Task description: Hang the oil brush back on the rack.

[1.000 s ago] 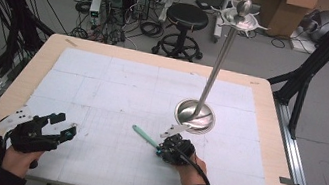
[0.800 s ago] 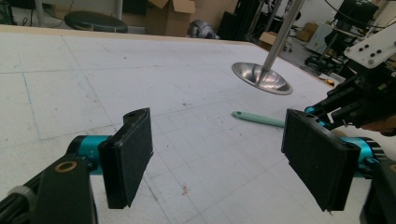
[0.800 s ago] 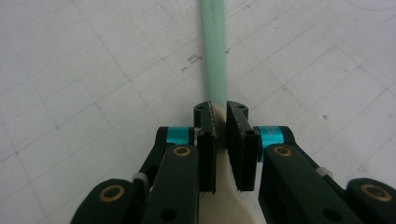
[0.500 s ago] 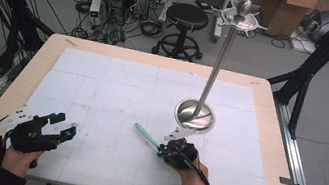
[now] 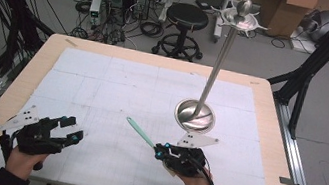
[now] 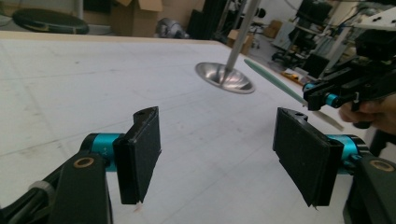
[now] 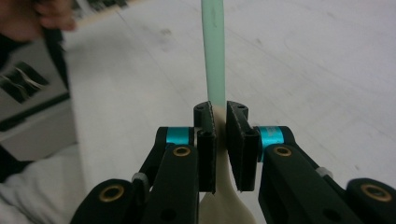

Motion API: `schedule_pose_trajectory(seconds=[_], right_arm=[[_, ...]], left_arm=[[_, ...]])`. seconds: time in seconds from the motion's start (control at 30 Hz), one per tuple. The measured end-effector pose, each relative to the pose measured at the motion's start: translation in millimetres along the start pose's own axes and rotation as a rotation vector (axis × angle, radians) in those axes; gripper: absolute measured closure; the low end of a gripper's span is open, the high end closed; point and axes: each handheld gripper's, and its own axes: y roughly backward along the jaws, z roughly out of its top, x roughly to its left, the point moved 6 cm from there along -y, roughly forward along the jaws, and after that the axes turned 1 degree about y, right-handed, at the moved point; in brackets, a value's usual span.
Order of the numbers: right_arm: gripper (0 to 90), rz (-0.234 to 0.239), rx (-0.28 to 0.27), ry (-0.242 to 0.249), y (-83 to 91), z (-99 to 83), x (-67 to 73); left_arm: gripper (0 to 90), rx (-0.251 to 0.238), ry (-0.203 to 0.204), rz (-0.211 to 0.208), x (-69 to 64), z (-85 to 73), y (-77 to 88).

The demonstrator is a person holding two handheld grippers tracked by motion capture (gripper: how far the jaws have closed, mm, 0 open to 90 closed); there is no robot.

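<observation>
My right gripper (image 5: pixel 159 151) is shut on a kitchen utensil (image 5: pixel 139 132) with a mint-green handle and a cream head, near the table's front centre. In the right gripper view the pads clamp the utensil (image 7: pixel 214 56) where handle meets head, between the tips of the gripper (image 7: pixel 220 140). The handle points away and left, raised off the mat. My left gripper (image 5: pixel 74 128) rests at the front left, open; its jaws have just been closing a little with nothing between them. The left gripper view shows this gripper (image 6: pixel 224 154), and beyond it the utensil (image 6: pixel 275 84) and the right gripper (image 6: pixel 322 95).
A tall metal stand (image 5: pixel 217 66) with a round dished base (image 5: pixel 194 115) rises right of centre, just behind the right gripper; the base (image 6: pixel 224 77) appears in the left gripper view too. A white mat (image 5: pixel 128 86) covers the wooden table (image 5: pixel 269 120). A stool and boxes lie beyond it.
The right gripper has risen slightly with the utensil, and the handle's tip now points farther away and left. The left gripper's jaws have narrowed a little; that hand stayed put.
</observation>
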Motion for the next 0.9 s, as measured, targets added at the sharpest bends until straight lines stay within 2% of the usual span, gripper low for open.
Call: schedule_pose_trajectory(seconds=[0.17, 0.27, 0.37, 0.53, 0.67, 0.7, 0.8, 0.9], right_arm=[[82.1, 0.067, -0.095, 0.009, 10.1, 11.7, 8.9], [82.1, 0.086, -0.114, 0.032, 14.1, 16.2, 14.5], [82.0, 0.11, -0.131, 0.046, 16.0, 19.7, 18.6], [82.0, 0.178, -0.18, 0.066, 21.0, 26.0, 27.8], [81.9, 0.248, -0.248, 0.075, 29.4, 33.1, 35.4], [81.9, 0.257, -0.255, 0.077, 30.9, 34.1, 36.4], [81.8, 0.277, -0.265, 0.079, 33.3, 35.1, 38.2], [81.8, 0.305, -0.283, 0.082, 35.0, 36.9, 41.0]], left_arm=[[33.1, -0.022, -0.004, -0.088, -19.4, 10.7, -9.1], [31.6, -0.038, -0.01, -0.14, -30.4, 17.5, -16.6], [32.1, -0.028, -0.019, -0.191, -42.1, 21.4, -25.3], [33.6, -0.033, -0.007, -0.311, -63.7, 27.9, -41.3], [34.3, -0.033, -0.019, -0.375, -80.1, 34.7, -53.5], [34.2, -0.042, -0.017, -0.401, -84.7, 37.7, -56.1], [34.7, -0.052, -0.02, -0.441, -92.7, 44.2, -60.5], [41.5, -0.052, -0.031, -0.465, -98.0, 50.8, -64.0]])
